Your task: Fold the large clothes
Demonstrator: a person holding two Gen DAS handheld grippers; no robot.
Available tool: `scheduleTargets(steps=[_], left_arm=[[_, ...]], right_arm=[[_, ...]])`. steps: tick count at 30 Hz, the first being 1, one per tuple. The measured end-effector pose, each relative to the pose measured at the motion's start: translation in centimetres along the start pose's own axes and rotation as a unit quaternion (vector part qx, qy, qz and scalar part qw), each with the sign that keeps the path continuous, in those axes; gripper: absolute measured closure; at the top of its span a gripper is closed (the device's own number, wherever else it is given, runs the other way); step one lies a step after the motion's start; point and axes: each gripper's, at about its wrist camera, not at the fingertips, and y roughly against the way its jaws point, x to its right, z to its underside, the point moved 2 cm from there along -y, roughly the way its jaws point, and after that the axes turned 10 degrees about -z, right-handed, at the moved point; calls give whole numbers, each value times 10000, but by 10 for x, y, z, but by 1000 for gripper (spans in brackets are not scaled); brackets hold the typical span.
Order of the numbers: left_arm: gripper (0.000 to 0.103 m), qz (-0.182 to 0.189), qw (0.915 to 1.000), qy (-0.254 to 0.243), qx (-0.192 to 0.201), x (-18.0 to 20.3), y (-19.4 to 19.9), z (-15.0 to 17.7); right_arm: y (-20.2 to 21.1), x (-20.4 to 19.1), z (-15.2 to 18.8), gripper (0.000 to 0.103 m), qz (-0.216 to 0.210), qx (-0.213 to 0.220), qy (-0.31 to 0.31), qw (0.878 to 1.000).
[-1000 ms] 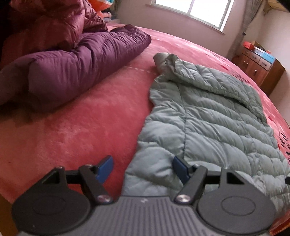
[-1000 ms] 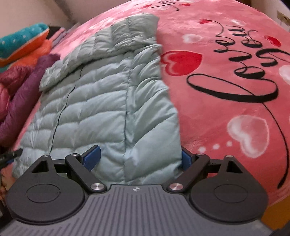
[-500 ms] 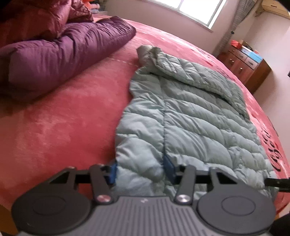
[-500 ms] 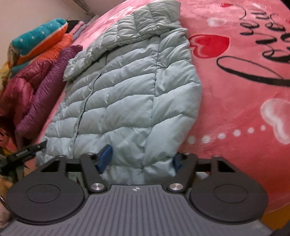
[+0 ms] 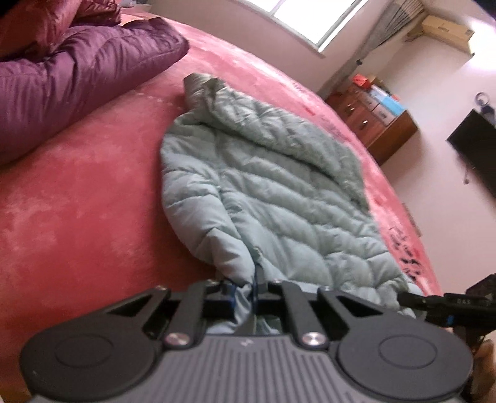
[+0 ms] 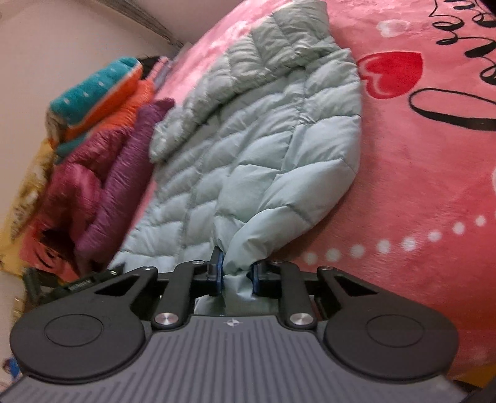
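Left wrist view: both tongs (image 5: 245,293) (image 6: 237,276) have just closed onto the jacket (image 5: 279,192) hem; lift evenly toward twelve o'clock.

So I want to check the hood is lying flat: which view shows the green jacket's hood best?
The left wrist view: the green jacket lies lengthwise there, and its hood shows whole, crumpled at the far end near the purple jacket. The right wrist view shows the hood foreshortened and cut by the top edge.

Both wrist cams low, close; share jacket (image 5: 279,192).
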Motion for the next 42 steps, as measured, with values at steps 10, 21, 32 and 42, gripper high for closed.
scheduleTargets(steps=[10,21,32,42], left_arm=[[98,579,9973,-7,462,15,6,-22],[98,1407,9829,451,1099,25,-6,-78],[98,1389,9745,737,1601,22,-34,-147],[98,728,9786,1022,1633,2,-81,-199]], right_arm=[[4,-3,-20,82,-1132,550,-457,9910],[2,-16,-54,83,-1829,1264,-488,9737],[-9,0,-128,83,-2211,2210,-689,9474],[-30,43,-181,83,-2189,2681,-957,9333]])
